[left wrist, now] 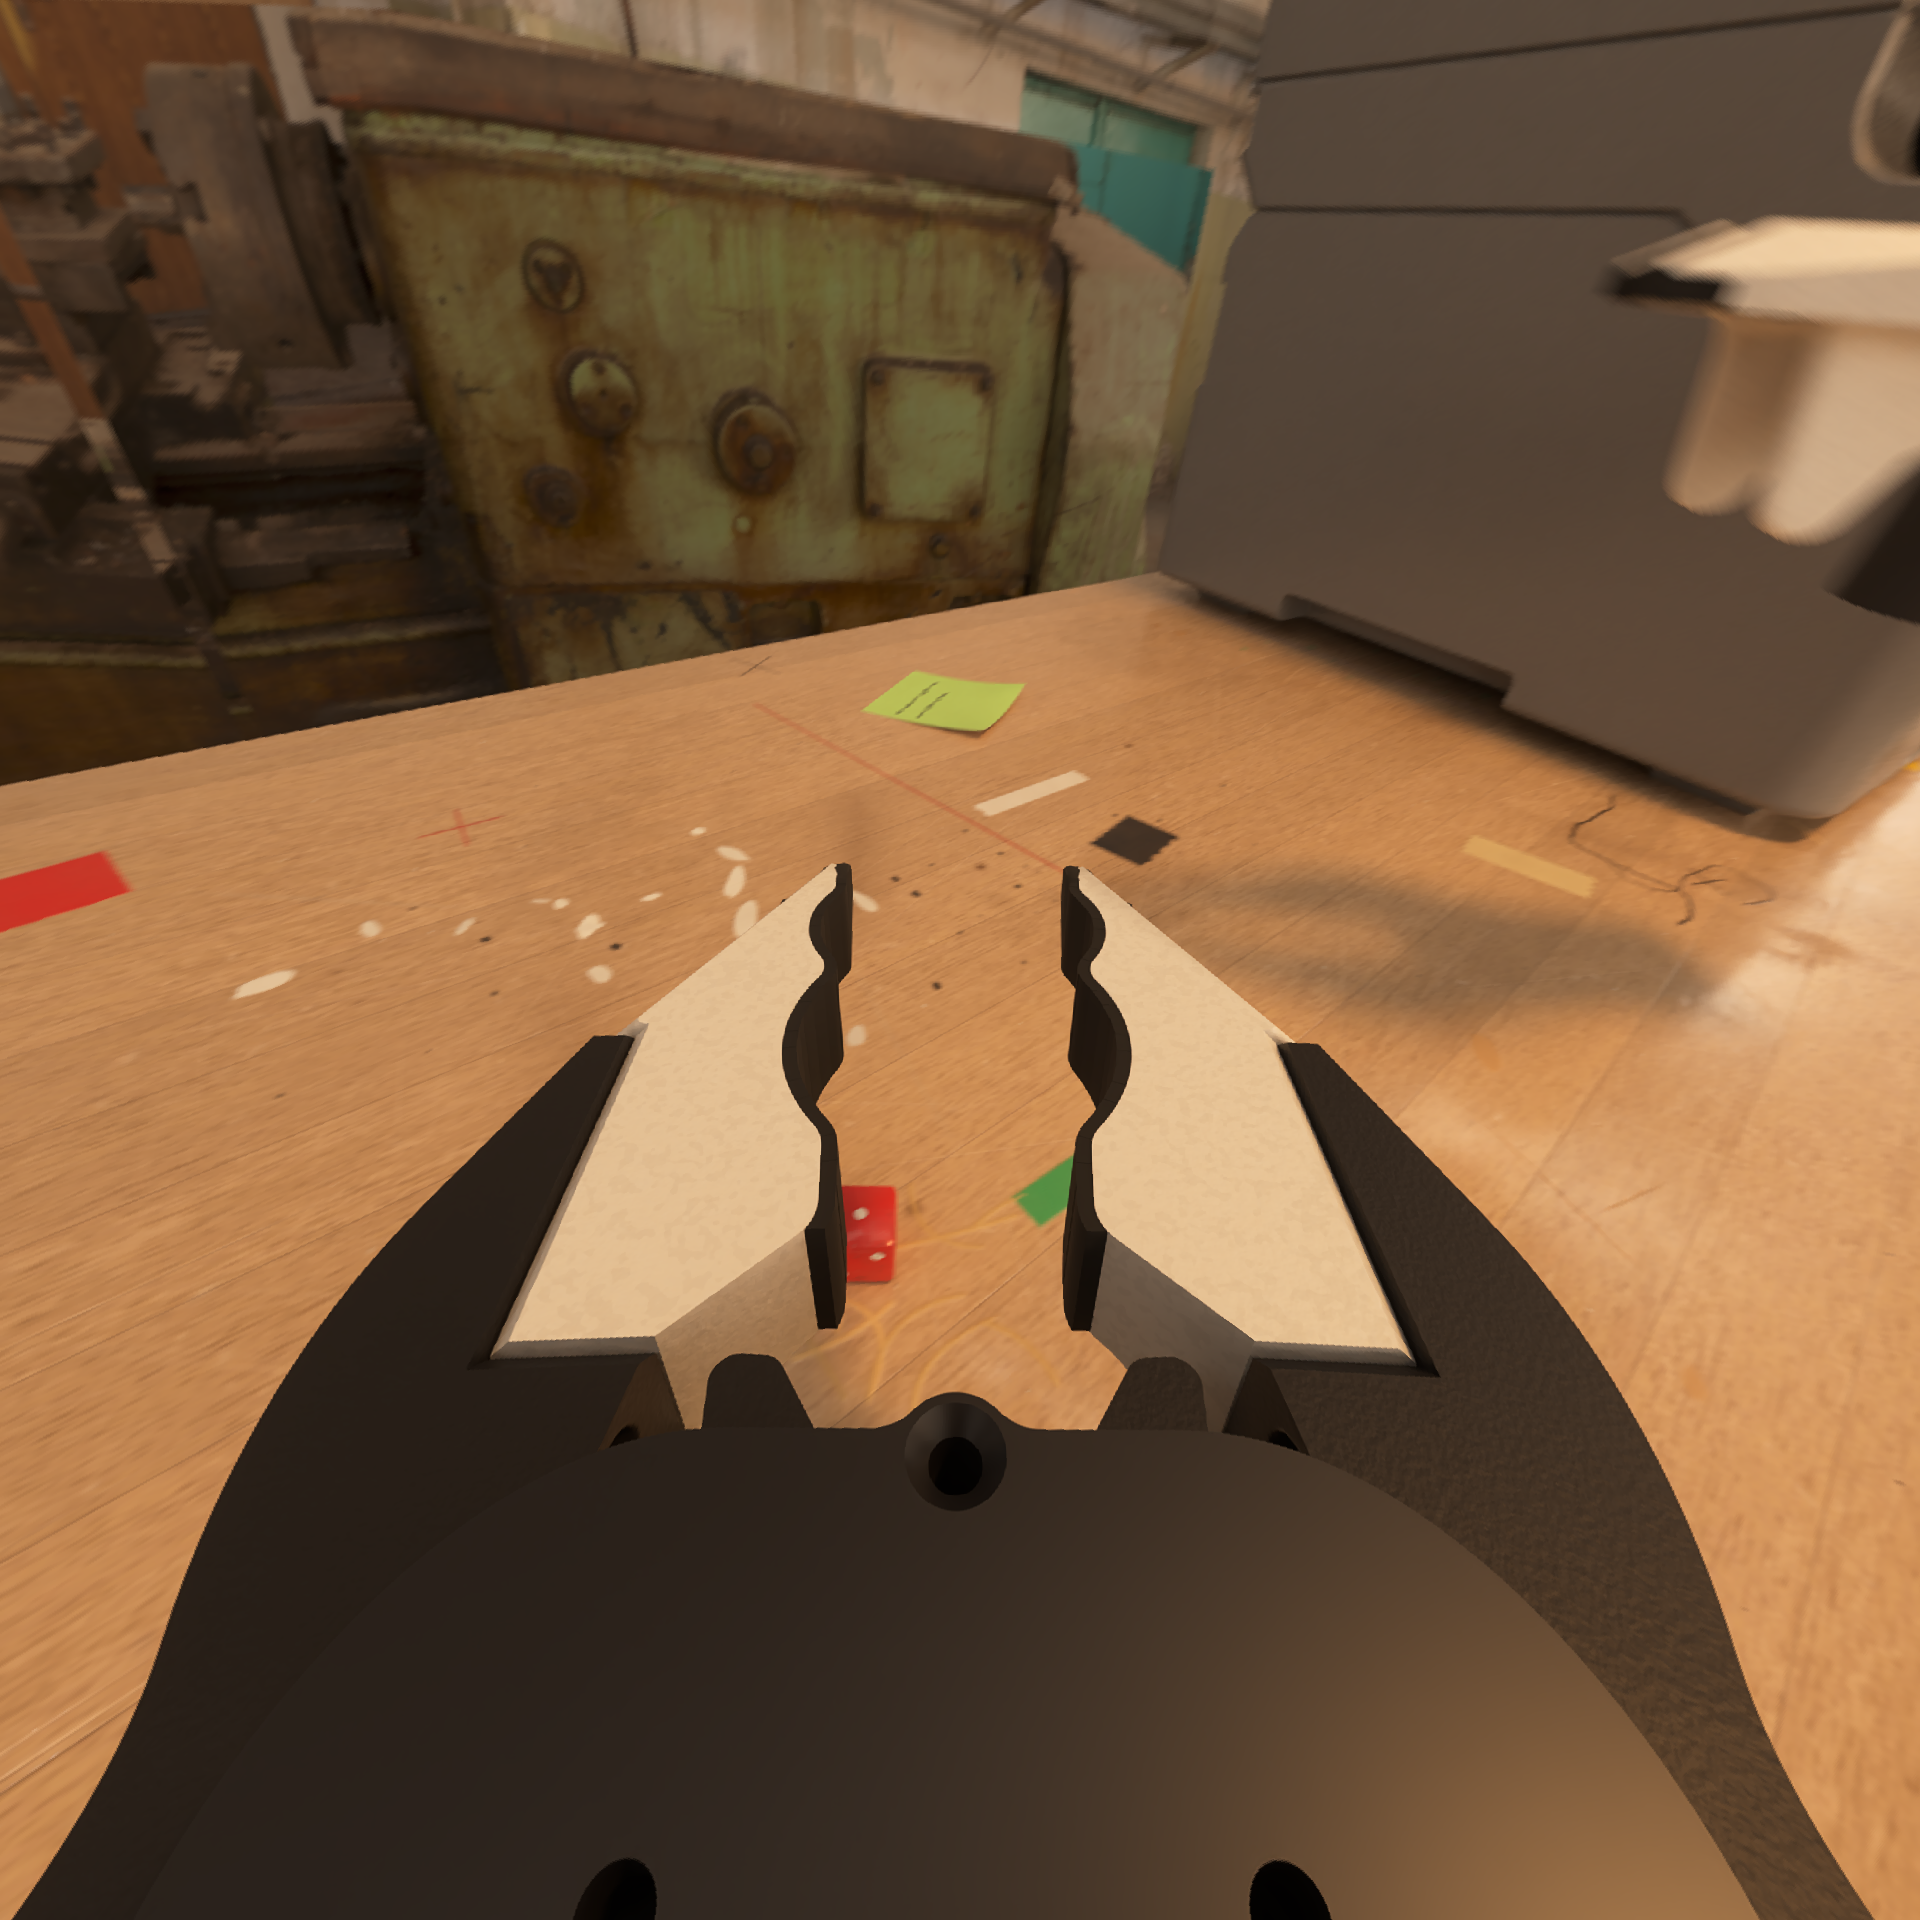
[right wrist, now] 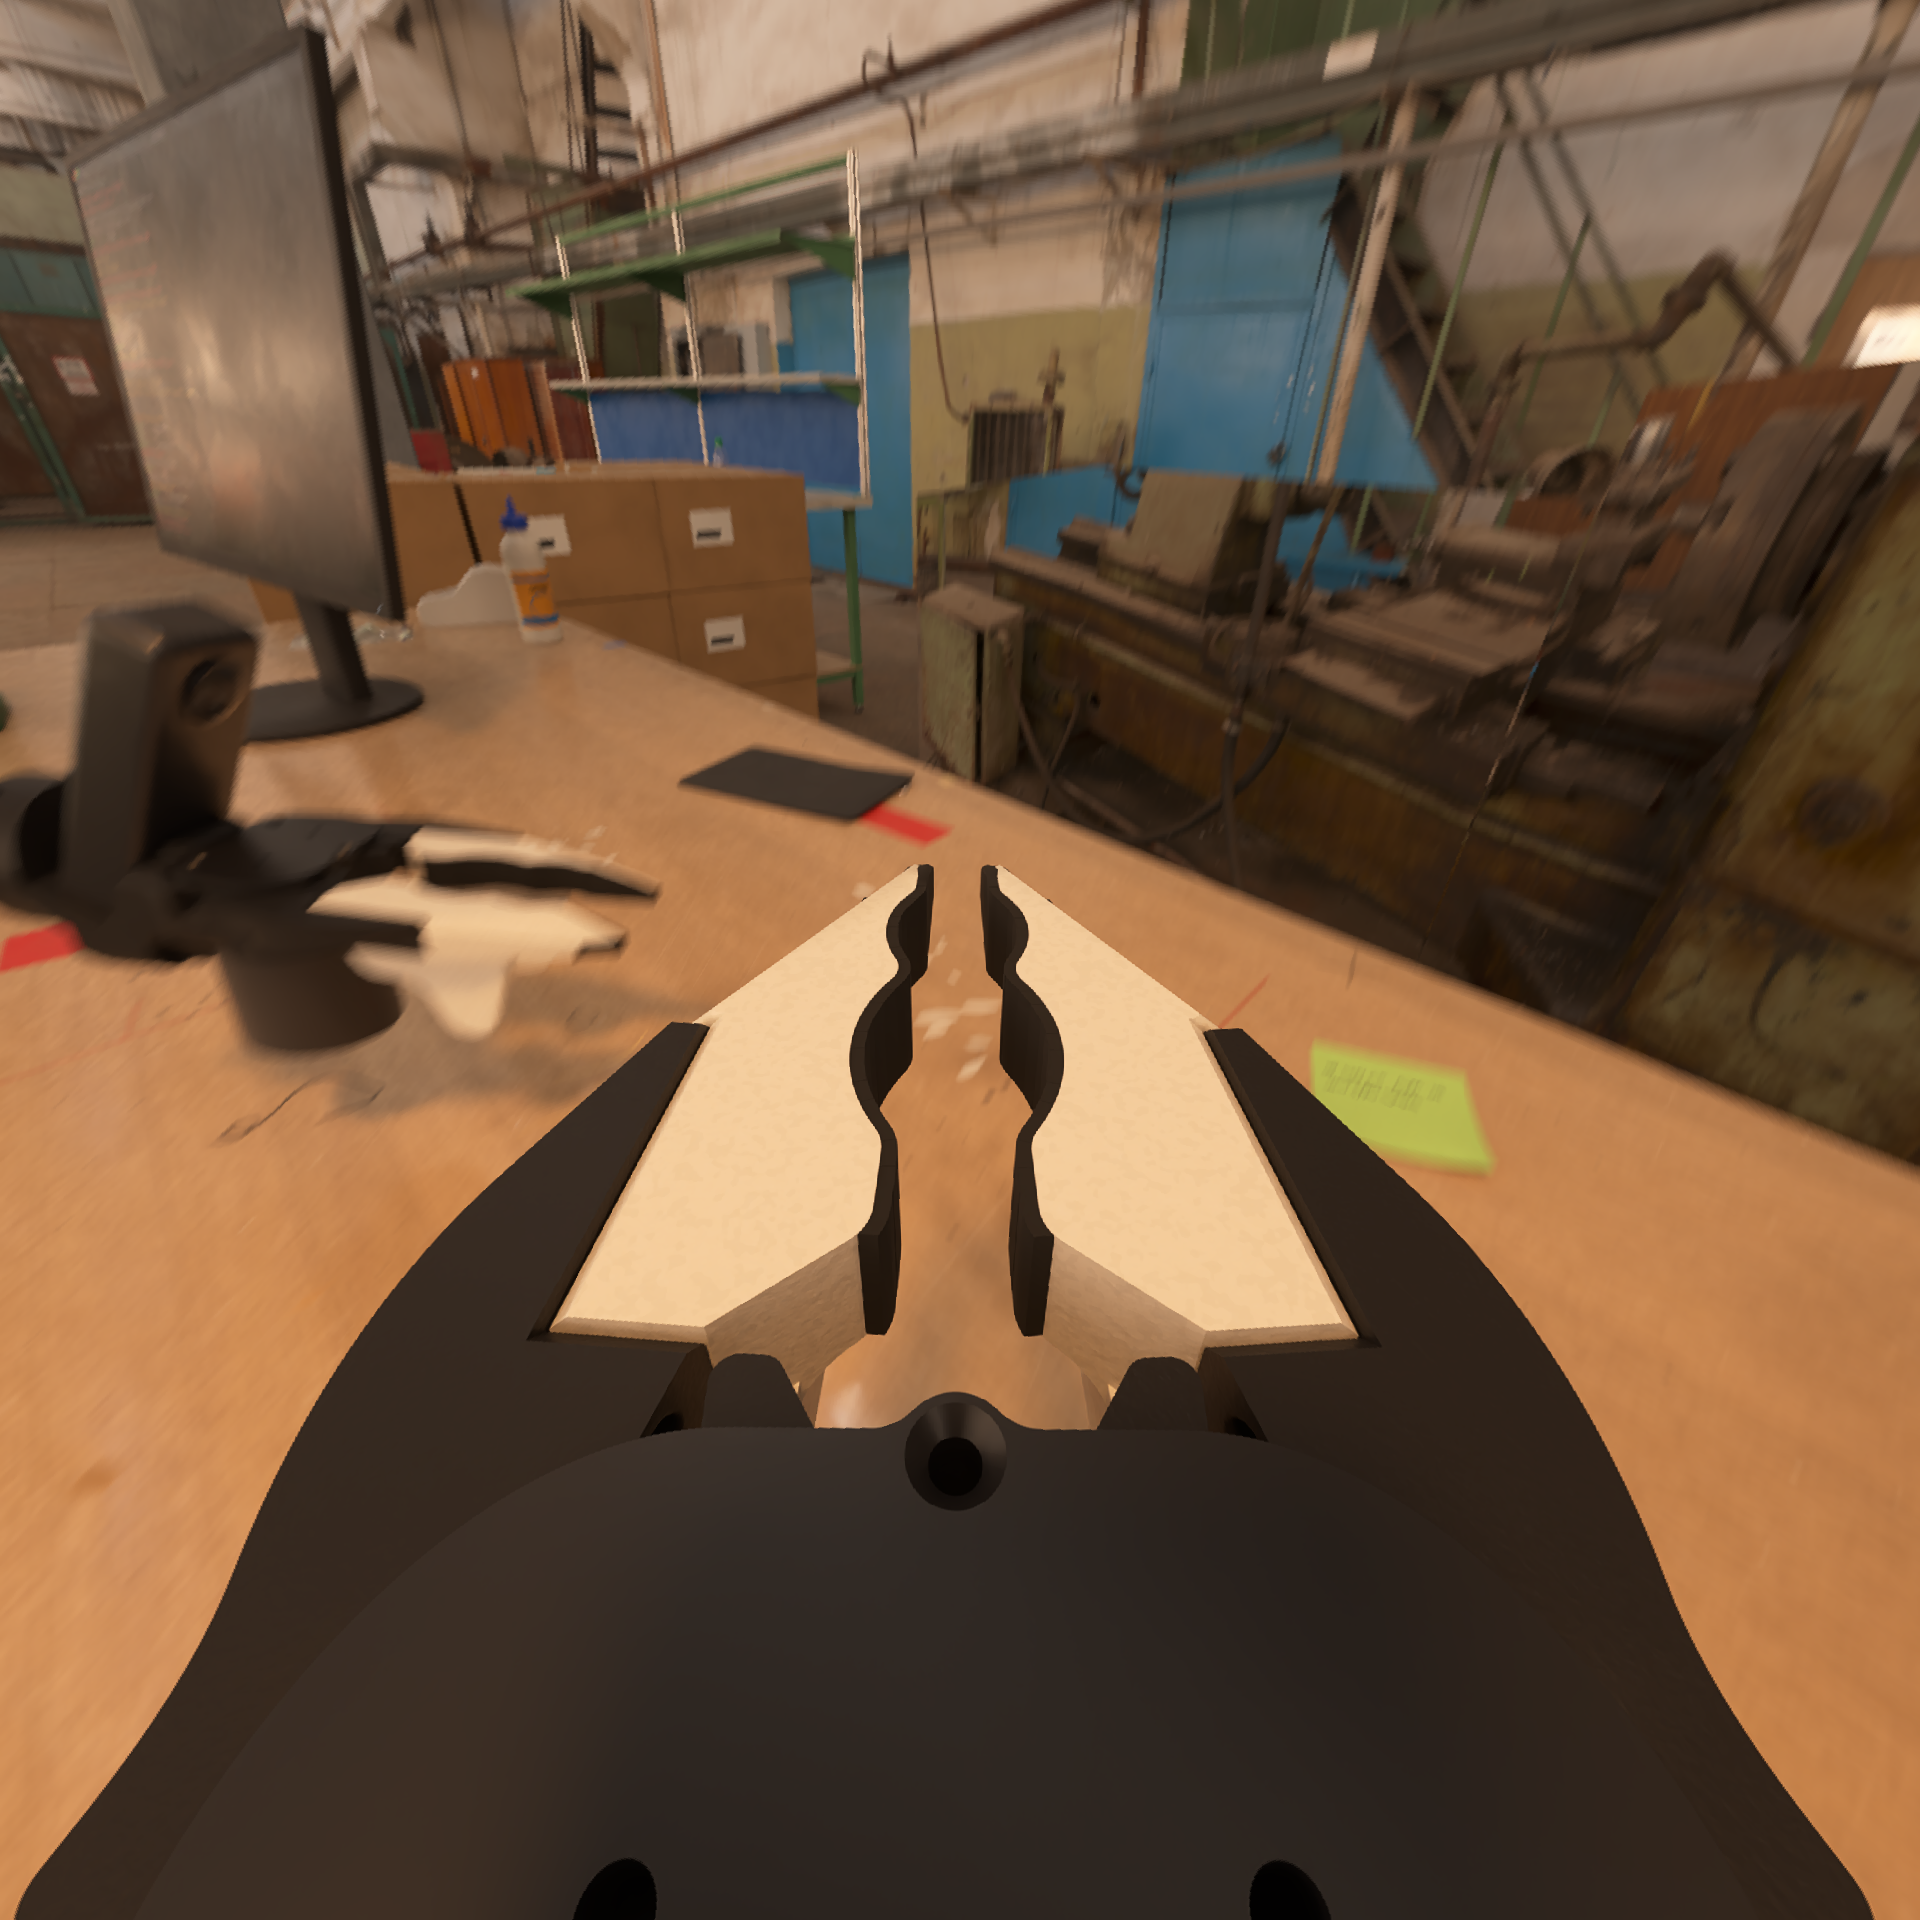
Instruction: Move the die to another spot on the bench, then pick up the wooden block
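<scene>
A small red die (left wrist: pixel 873 1233) lies on the wooden bench (left wrist: pixel 312 1143) beneath my left gripper (left wrist: pixel 956 878). The gripper's left finger (left wrist: pixel 727 1091) hides part of the die. The left gripper is open and empty and hovers above the die. It also shows in the right wrist view (right wrist: pixel 636 914), blurred, at the left. My right gripper (right wrist: pixel 956 873) holds nothing and its jaws stand only a narrow gap apart. It also shows blurred at the upper right of the left wrist view (left wrist: pixel 1766 457). No wooden block shows in either view.
A green sticky note (left wrist: pixel 943 701) lies near the bench's far edge. A big grey machine (left wrist: pixel 1507 416) stands at the right. A monitor (right wrist: pixel 239 343), a glue bottle (right wrist: pixel 530 582) and a black mat (right wrist: pixel 800 784) stand farther along. Tape patches (left wrist: pixel 57 888) and white flecks (left wrist: pixel 592 925) mark the top.
</scene>
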You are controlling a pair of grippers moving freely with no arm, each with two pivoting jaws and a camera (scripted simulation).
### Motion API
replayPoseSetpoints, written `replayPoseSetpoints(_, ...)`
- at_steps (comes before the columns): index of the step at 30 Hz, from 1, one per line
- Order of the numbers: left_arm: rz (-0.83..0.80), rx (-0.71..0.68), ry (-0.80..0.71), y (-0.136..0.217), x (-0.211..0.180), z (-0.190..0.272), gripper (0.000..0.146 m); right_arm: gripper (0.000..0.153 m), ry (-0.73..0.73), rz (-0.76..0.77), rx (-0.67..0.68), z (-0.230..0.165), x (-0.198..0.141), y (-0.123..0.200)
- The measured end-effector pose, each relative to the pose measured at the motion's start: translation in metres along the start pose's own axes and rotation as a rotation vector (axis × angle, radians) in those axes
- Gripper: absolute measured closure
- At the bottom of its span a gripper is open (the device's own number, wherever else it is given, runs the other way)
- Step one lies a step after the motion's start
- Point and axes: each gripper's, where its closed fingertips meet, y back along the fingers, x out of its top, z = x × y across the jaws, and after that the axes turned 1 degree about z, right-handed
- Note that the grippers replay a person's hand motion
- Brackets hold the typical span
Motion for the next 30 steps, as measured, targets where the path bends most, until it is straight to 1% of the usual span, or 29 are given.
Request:
replayPoseSetpoints(4, -0.061, 0.06, -0.031, 0.0, -0.007, -0.015, 0.109, 0.142, -0.036, -0.074, -0.019, -0.036, -0.053, 0.051)
replayPoseSetpoints(7, -0.12, 0.098, -0.045, -0.006, -0.016, -0.024, 0.11, 0.139, -0.089, -0.058, -0.045, -0.053, -0.076, 0.069)
replayPoseSetpoints(10, -0.207, 0.123, -0.022, -0.009, -0.029, -0.032, 0.11, 0.138, -0.054, -0.038, -0.054, -0.059, -0.083, 0.074)
replayPoseSetpoints(13, -0.364, 0.092, -0.001, -0.009, -0.054, -0.03, 0.108, 0.138, 0.008, -0.014, -0.052, -0.057, -0.082, 0.076)
replayPoseSetpoints(16, -0.487, 0.076, -0.011, -0.002, -0.074, -0.024, 0.107, 0.138, 0.028, -0.049, -0.046, -0.059, -0.089, 0.076)
replayPoseSetpoints(20, -0.584, 0.048, -0.017, 0.003, -0.093, -0.018, 0.102, 0.138, 0.07, -0.065, -0.033, -0.062, -0.094, 0.076)
replayPoseSetpoints(22, -0.614, 0.047, -0.012, 0.003, -0.1, -0.019, 0.097, 0.138, 0.071, -0.068, -0.028, -0.063, -0.095, 0.075)
replayPoseSetpoints(24, -0.639, 0.054, -0.013, 0.002, -0.105, -0.02, 0.097, 0.138, 0.065, -0.071, -0.027, -0.062, -0.095, 0.075)
replayPoseSetpoints(26, -0.653, 0.063, -0.02, 0.001, -0.107, -0.022, 0.101, 0.138, 0.059, -0.076, -0.03, -0.061, -0.097, 0.075)
replayPoseSetpoints(28, -0.656, 0.073, -0.025, 0.0, -0.107, -0.024, 0.101, 0.138, 0.05, -0.083, -0.028, -0.06, -0.099, 0.074)
replayPoseSetpoints(29, -0.657, 0.079, -0.03, -0.001, -0.107, -0.025, 0.111, 0.138, 0.044, -0.086, -0.026, -0.06, -0.1, 0.074)
replayPoseSetpoints(30, -0.658, 0.082, -0.035, -0.001, -0.107, -0.026, 0.127, 0.138, 0.039, -0.089, -0.023, -0.06, -0.101, 0.073)
